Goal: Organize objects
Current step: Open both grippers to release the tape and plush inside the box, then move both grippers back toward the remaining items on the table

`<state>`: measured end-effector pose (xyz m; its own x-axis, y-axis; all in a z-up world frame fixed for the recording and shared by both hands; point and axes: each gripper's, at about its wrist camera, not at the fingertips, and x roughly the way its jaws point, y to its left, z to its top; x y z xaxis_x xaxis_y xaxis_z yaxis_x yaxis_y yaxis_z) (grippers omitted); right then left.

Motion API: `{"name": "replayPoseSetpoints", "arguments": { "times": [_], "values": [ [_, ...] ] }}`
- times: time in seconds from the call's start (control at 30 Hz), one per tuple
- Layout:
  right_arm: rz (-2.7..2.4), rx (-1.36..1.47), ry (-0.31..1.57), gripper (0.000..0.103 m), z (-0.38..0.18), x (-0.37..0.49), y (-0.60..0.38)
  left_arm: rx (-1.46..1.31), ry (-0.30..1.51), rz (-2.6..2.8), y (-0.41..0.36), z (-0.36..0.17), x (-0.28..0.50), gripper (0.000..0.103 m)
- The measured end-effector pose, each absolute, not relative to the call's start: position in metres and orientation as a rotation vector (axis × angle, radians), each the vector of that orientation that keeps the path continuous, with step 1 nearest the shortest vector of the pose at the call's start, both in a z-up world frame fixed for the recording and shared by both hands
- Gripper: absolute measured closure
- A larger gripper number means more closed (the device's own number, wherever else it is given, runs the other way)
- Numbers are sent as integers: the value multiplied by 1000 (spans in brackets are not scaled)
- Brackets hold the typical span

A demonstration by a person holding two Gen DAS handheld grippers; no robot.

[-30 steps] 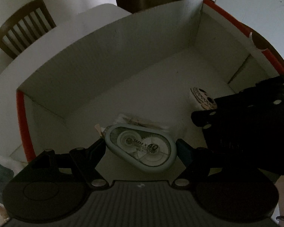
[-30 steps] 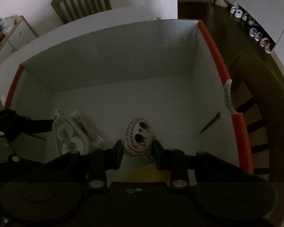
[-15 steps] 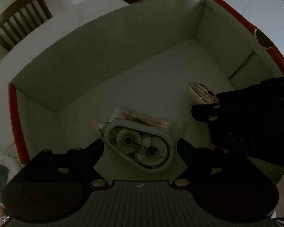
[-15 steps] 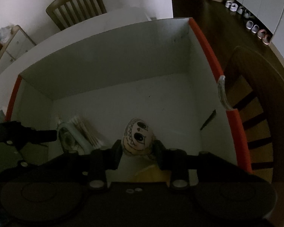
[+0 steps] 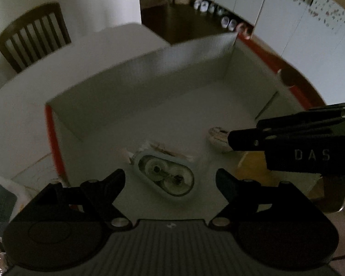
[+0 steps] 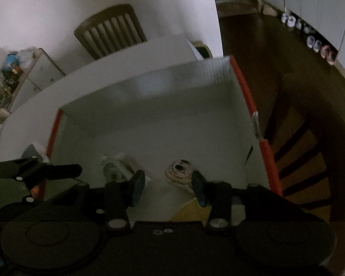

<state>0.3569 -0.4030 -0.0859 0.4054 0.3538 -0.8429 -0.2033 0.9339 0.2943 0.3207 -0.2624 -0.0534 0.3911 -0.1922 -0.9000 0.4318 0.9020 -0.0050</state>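
One box (image 5: 149, 73) is sitting mid-frame, holding one tape dispenser (image 5: 165, 176), one swab pack (image 5: 163, 150) and one face toy (image 6: 180, 172); one chair (image 6: 110, 31) is standing upper left; two grippers are showing

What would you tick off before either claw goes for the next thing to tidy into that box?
1. Tape dispenser lies on the box floor: ok.
2. Left gripper open, nothing between its fingers: ok.
3. Small painted face toy lies in the box, free of the right gripper, whose jaws are opening: ok.
4. Cotton swabs tucked behind the dispenser, inside the box: ok.
5. Yellow item beneath the right gripper, what it is: cannot tell.
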Motion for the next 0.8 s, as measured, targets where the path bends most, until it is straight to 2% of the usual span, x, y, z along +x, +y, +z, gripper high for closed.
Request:
{"name": "replayPoseSetpoints", "arguments": {
  "times": [0.47, 0.8],
  "values": [
    [418, 163, 983, 58, -40, 314, -397, 175, 918, -417, -236, -14, 270, 17],
    [463, 113, 861, 56, -16, 267, -366, 134, 790, -423, -171, 9, 221, 17]
  ]
}}
